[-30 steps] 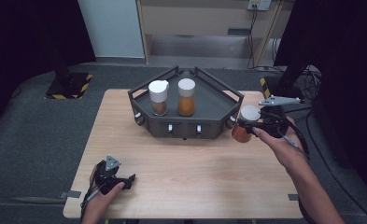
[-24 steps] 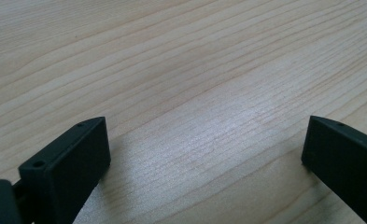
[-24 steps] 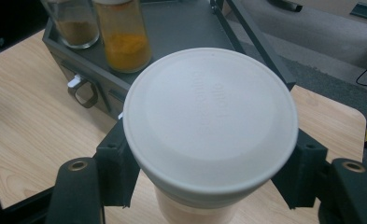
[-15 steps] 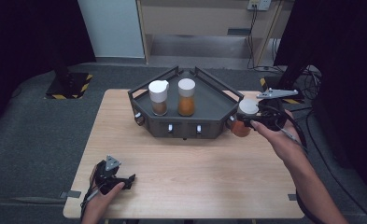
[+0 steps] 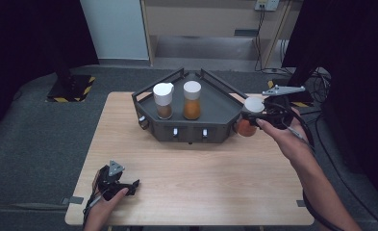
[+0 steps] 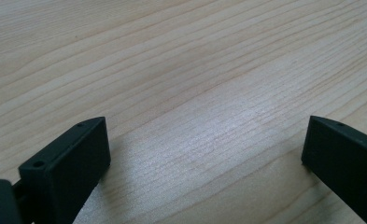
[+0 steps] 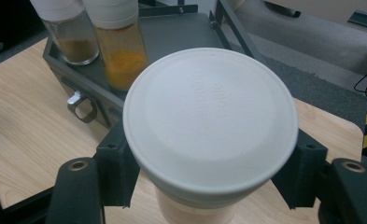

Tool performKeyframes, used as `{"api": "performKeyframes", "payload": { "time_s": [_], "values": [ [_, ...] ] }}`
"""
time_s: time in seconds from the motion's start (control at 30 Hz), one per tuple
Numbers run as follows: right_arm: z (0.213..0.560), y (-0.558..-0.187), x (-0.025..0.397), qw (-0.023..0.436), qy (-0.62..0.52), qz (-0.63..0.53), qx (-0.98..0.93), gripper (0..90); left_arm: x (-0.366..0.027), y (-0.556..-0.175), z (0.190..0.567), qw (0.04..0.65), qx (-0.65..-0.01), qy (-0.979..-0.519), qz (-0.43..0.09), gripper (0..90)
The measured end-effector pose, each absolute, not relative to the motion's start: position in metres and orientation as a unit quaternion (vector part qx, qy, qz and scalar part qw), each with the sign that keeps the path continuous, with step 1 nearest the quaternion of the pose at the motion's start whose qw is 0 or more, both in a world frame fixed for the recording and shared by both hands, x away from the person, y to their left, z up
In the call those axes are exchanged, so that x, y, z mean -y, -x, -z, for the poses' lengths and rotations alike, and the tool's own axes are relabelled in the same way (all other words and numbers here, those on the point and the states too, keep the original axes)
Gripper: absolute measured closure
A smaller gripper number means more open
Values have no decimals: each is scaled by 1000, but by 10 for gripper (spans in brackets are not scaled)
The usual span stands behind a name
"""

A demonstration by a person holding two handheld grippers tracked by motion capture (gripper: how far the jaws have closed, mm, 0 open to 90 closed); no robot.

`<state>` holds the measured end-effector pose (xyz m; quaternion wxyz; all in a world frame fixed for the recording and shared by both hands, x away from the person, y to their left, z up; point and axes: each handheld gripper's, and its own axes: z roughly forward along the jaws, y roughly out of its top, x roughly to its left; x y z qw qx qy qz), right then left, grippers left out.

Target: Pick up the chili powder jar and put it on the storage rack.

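My right gripper (image 5: 254, 115) is shut on a white-lidded spice jar (image 5: 250, 116) with orange-red contents, held just off the right corner of the dark grey rack (image 5: 220, 113). In the right gripper view the jar's white lid (image 7: 210, 116) sits between the two black jaws. Two more white-lidded jars stand in the rack: a brown one (image 5: 163, 101) at the left and an orange one (image 5: 192, 100) beside it. My left gripper (image 5: 124, 186) rests open near the table's front left, its fingers (image 6: 67, 165) spread over bare wood.
The wooden table (image 5: 191, 183) has free room across its middle and front. The rack has small handles on its front face (image 5: 176, 132). Dark floor surrounds the table, with a yellow-black striped base (image 5: 71, 89) at the back left and cables at the back right.
My right gripper has carried the jar a little toward the far side, closer along the rack's right corner. The left gripper has stayed put.
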<state>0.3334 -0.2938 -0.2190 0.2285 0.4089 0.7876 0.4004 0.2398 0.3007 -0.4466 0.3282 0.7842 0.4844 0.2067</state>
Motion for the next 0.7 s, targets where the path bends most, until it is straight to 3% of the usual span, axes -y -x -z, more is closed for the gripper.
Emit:
{"api": "performKeyframes", "payload": {
  "time_s": [0.7],
  "values": [
    [213, -347, 282, 230, -409, -403, -786, 340, -301, -240, 447, 328, -484, -784, -207, 0]
  ]
}}
